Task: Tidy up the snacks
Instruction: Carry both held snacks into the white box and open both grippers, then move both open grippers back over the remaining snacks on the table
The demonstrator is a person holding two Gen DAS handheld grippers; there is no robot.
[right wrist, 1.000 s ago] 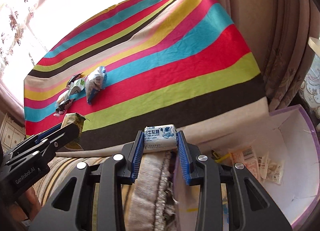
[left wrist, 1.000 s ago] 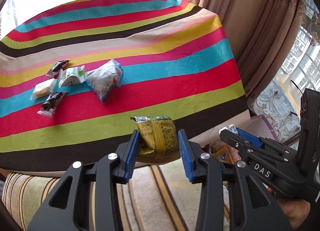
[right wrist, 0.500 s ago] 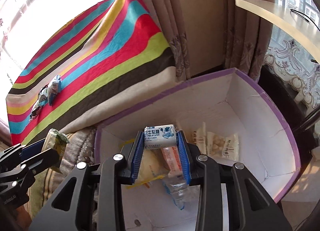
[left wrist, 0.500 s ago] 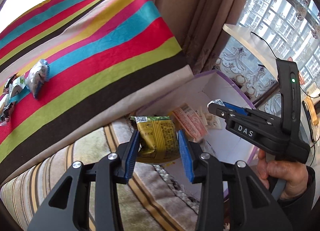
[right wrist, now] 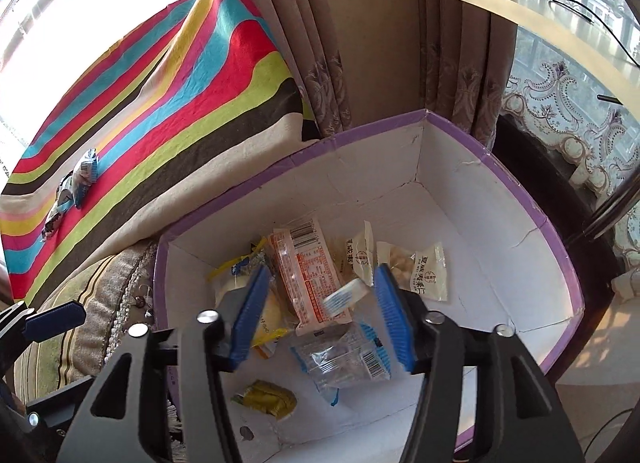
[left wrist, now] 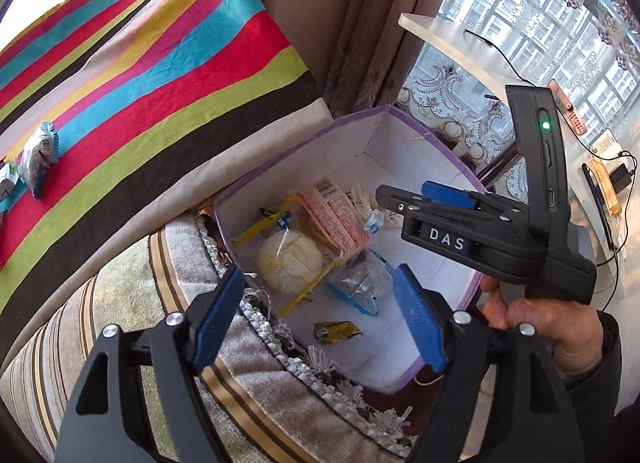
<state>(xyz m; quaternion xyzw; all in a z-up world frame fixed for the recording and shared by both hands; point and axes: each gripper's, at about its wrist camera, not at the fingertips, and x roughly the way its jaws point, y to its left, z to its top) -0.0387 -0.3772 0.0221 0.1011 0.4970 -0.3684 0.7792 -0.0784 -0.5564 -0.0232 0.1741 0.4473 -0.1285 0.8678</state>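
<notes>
Left wrist view shows the striped bench (left wrist: 168, 75) with more snacks (left wrist: 38, 155) waiting. Below it sits the box (left wrist: 420, 135). Both claws, left (left wrist: 318, 317) and right (right wrist: 320, 317), are opening with nothing pinched. The green pack (right wrist: 266, 403) now lies in the box, and the white candy (right wrist: 346, 297) is falling in. Two snacks are put away.

Left claw (left wrist: 320, 317) opening, empty, above the purple-rimmed box (left wrist: 424, 135) of snacks (left wrist: 290, 261).
</notes>
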